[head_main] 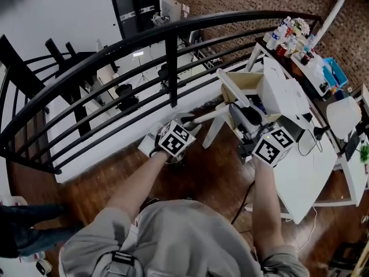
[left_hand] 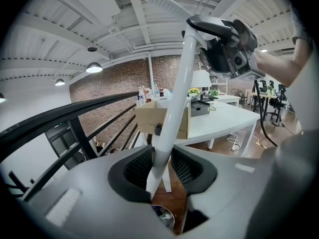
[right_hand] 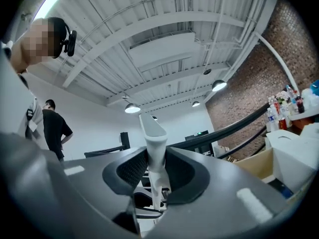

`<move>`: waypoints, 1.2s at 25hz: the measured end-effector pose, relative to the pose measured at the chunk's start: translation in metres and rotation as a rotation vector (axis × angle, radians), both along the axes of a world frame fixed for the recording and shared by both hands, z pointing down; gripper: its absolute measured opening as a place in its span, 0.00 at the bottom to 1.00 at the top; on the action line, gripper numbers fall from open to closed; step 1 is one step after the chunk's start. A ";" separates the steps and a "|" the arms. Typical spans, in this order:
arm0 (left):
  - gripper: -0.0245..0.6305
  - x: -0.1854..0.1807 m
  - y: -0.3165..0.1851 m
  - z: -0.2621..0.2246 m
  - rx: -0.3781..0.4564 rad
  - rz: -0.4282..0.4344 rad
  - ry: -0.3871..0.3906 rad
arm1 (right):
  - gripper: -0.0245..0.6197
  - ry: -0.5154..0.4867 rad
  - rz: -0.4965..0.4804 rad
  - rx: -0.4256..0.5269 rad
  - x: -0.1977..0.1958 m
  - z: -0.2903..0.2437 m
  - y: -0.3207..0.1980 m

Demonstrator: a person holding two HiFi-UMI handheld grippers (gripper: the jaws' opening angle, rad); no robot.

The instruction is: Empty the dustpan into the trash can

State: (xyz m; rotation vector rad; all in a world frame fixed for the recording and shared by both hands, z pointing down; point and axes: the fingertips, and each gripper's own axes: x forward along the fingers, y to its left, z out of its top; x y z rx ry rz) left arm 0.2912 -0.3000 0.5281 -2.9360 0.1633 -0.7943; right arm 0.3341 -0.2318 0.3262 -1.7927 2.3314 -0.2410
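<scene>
The dustpan handle (left_hand: 174, 101), a long white shaft, was held up between the two grippers over the wooden floor (head_main: 202, 178), near a black railing (head_main: 171, 68) and beside a white table (head_main: 300, 178). The pan itself could not be made out in any view.

Furthest left, the curved railing swept across in front of the person, its bars close ahead of both grippers. Just inside it, the left gripper (left_hand: 160, 167) had its claw pinching the lower part of the shaft, both dark pads pressed against the white tube. Through the gap beneath those pads a round container (left_hand: 164, 217) with a shiny rim sat on the floor, directly below the grip.

From there the shaft rose at a slant to the right gripper (right_hand: 156, 169), whose claw was clamped on the flattened grip end, which stuck out past the pads.

To the right, an open cardboard box (left_hand: 147, 119) stood at the near end of the table; in the left gripper view the shaft crossed in front of it. Further right, along the brick wall, a cluster of bottles (head_main: 288, 33) crowded a side surface. In the right gripper view a person in a dark shirt (right_hand: 54, 128) stood well off by the far wall.
</scene>
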 end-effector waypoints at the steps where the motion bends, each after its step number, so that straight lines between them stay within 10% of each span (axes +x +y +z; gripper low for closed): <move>1: 0.22 -0.011 -0.006 -0.005 0.000 -0.012 0.008 | 0.20 0.018 -0.017 0.008 -0.014 -0.006 -0.008; 30: 0.19 -0.388 -0.115 -0.052 -0.046 -0.352 0.105 | 0.19 0.169 -0.440 0.169 -0.429 -0.077 -0.155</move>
